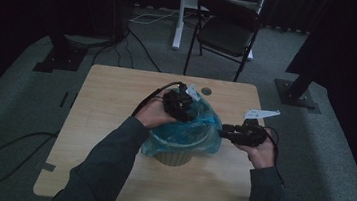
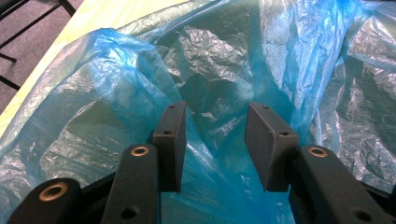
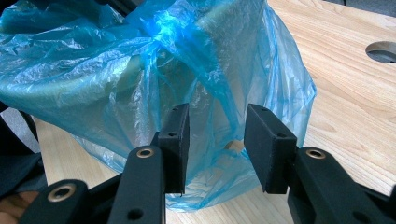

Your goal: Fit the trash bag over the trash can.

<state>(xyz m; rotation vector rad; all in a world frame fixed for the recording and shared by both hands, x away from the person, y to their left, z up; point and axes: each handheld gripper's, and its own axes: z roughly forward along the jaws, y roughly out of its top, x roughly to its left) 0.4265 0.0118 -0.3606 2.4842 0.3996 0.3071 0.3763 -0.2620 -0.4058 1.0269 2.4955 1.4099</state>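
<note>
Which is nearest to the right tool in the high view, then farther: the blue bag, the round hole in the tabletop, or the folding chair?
From the right tool:
1. Blue bag, right beside it, to its left.
2. Round hole, farther up the table.
3. Folding chair, on the floor beyond the table.

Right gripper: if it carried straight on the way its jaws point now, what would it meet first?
Most likely the blue plastic bag draped over the small bin. The right gripper stands open, its jaws aimed at the bag's hanging side, film already between them. Depth is unclear, so the bin wall may follow closely.
</note>
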